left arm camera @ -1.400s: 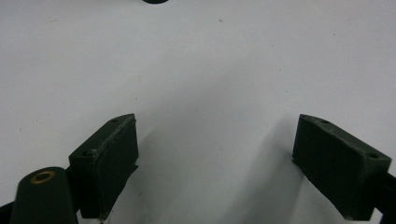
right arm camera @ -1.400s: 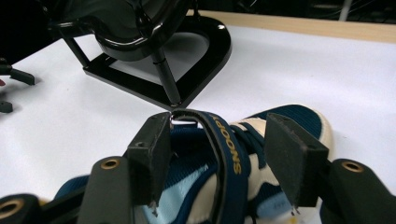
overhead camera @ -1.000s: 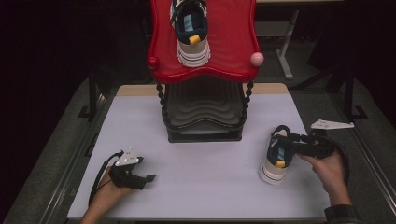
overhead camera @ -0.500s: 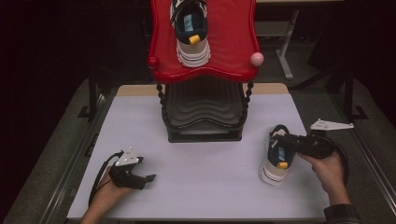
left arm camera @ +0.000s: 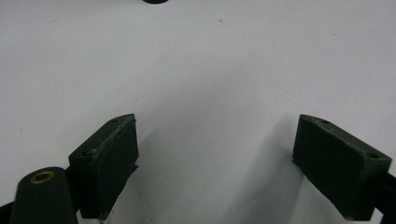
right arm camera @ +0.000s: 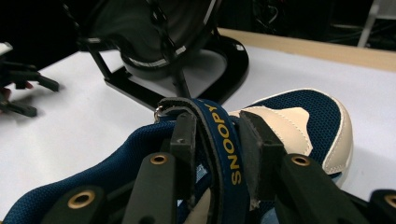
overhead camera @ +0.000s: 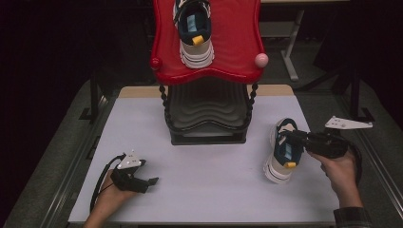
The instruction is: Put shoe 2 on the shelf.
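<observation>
Right tongs (right arm camera: 212, 140) clamp the strap (right arm camera: 219, 135) of the shoe (overhead camera: 281, 149); left tongs (left arm camera: 215, 158) gape wide, empty, over the worktop (overhead camera: 214, 166).

White-topped table (overhead camera: 204, 190) with a pale wooden strip (overhead camera: 138, 91) along its far edge, flanked by grey side surfaces with metal rails (overhead camera: 71, 171). The surroundings are dark (little detail can be made out). Beyond the table's far right corner stands a light-coloured frame leg (overhead camera: 291, 57) on a grey floor (overhead camera: 313, 61). Lighting falls mainly on the tabletop.
</observation>
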Demonstrator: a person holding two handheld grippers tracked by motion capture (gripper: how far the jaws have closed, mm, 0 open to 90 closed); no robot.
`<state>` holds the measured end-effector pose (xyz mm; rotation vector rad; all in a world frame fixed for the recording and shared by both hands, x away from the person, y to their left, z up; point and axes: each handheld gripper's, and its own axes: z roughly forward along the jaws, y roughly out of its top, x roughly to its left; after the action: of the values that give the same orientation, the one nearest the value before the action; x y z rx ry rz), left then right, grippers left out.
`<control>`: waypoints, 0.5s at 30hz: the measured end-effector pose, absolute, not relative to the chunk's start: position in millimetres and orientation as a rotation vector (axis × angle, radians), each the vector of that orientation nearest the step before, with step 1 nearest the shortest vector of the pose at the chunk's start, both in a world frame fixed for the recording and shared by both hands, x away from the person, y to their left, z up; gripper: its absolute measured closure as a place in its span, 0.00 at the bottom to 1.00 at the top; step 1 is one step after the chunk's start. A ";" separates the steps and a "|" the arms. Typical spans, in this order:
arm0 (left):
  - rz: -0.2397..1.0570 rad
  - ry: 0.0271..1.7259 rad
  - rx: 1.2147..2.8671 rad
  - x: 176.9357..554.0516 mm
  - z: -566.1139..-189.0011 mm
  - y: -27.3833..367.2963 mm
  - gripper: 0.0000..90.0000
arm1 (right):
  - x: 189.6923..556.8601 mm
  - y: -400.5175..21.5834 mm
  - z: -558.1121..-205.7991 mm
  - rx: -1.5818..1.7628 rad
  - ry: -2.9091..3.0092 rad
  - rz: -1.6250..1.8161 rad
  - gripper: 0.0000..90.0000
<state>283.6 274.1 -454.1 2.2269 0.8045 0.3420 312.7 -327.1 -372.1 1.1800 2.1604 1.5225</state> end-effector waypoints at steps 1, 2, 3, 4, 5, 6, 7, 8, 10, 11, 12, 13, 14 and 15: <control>0.342 0.805 2.226 283.6 -454.1 274.0 0.15 | 312.8 -326.6 -369.9 1.176 2.157 1.527 0.75; 0.343 0.805 2.227 283.6 -454.1 274.0 0.15 | 313.3 -326.0 -367.1 1.170 2.153 1.536 0.75; 0.343 0.805 2.227 283.6 -454.1 274.0 0.15 | 314.1 -324.9 -363.5 1.157 2.153 1.540 0.75; 0.343 0.804 2.227 283.6 -454.1 274.1 0.15 | 314.6 -324.0 -360.3 1.149 2.153 1.540 0.75; 0.343 0.805 2.227 283.5 -454.0 274.0 0.15 | 315.1 -323.2 -357.3 1.146 2.150 1.544 0.75; 0.343 0.806 2.225 283.5 -454.1 273.9 0.15 | 315.5 -322.5 -354.4 1.142 2.147 1.547 0.75; 0.343 0.806 2.224 283.5 -454.2 273.9 0.15 | 315.9 -322.0 -352.3 1.136 2.143 1.552 0.75; 0.343 0.807 2.224 283.6 -454.2 273.9 0.15 | 316.4 -321.6 -349.3 1.131 2.140 1.558 0.75; 0.343 0.806 2.225 283.7 -454.1 274.0 0.15 | 317.9 -320.5 -343.1 1.119 2.132 1.577 0.75; 0.342 0.806 2.225 283.8 -454.0 274.1 0.15 | 318.8 -320.0 -339.8 1.109 2.126 1.586 0.75; 0.343 0.805 2.225 283.8 -454.0 274.1 0.15 | 319.8 -319.1 -335.1 1.099 2.121 1.597 0.75; 0.344 0.804 2.227 283.8 -453.9 274.1 0.15 | 320.4 -318.5 -332.1 1.095 2.118 1.603 0.75; 0.344 0.806 2.226 283.6 -454.0 273.9 0.15 | 321.5 -317.8 -326.9 1.084 2.114 1.610 0.75; 0.343 0.806 2.225 283.6 -454.0 274.0 0.15 | 322.1 -317.2 -323.8 1.076 2.109 1.615 0.75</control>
<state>283.6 274.0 -454.0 2.2251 0.8061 0.3429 322.1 -317.2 -323.8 1.0759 2.1085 1.6149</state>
